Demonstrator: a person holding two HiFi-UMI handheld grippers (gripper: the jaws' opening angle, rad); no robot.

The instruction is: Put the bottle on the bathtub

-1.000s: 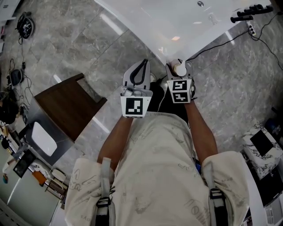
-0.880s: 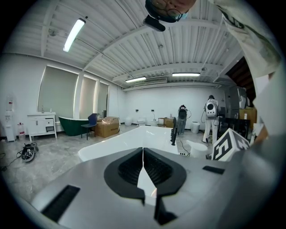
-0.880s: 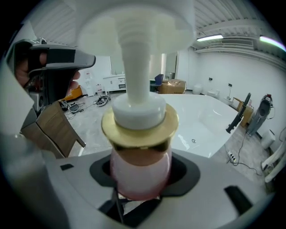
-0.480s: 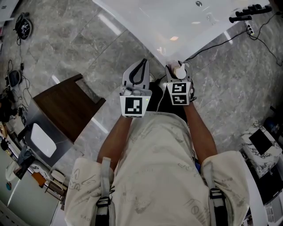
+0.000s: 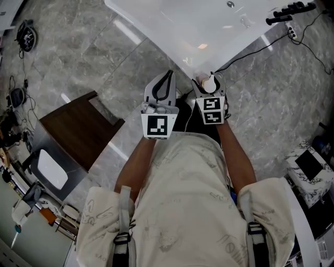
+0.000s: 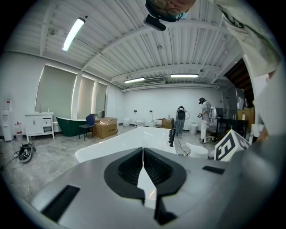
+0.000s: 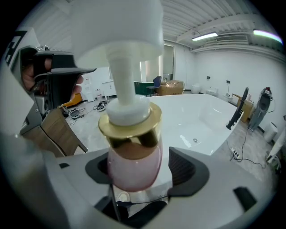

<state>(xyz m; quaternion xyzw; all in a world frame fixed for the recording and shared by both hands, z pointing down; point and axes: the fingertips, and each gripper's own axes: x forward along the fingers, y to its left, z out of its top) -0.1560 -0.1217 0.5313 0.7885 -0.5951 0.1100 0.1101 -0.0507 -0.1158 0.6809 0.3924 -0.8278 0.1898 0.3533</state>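
Observation:
A pink pump bottle [image 7: 134,172] with a gold collar and a white pump head [image 5: 209,83] stands upright at the near corner of the white bathtub [image 5: 209,26]. My right gripper [image 7: 144,169] is around its body. The jaws have just been opening, and a gap shows between the bottle and the right pad [image 7: 187,167], so the gripper is open with the bottle still between its jaws. My left gripper [image 5: 167,77] hangs just left of it over the floor. Its jaws [image 6: 143,165] are shut with nothing in them.
A dark wooden stool [image 5: 78,128] stands on the marble floor to the left. A black faucet [image 5: 289,10] rises at the tub's far end, and a cable [image 5: 245,55] trails beside the tub. A marbled box [image 5: 308,169] is at the right. Two people [image 6: 181,118] stand far off.
Both grippers and the bottle stay at the tub's corner. Only the head camera has drifted a little, so the tub sits slightly higher in the picture.

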